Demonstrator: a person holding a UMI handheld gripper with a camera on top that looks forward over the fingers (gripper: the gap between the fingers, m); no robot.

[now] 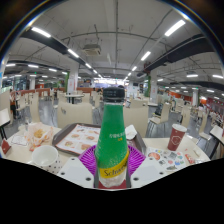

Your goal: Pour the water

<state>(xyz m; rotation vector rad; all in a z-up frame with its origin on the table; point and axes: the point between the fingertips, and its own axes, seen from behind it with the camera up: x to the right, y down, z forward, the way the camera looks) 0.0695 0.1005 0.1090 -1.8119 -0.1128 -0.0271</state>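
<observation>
A green plastic bottle [112, 135] with a dark cap and a yellow label stands upright between my fingers. My gripper [112, 166] is shut on the bottle: both purple pads [89, 160] press against its lower body at the label. The bottle seems lifted above the table. A red paper cup [176, 136] stands beyond the bottle to its right, and a white cup [45, 157] sits close by on the left.
A table [150, 150] carries a tray with a printed paper [78, 138], crumpled wrappers [38, 133] and a decorated plate [170, 159]. Beyond it stretches a large canteen hall with tables, chairs and ceiling lights.
</observation>
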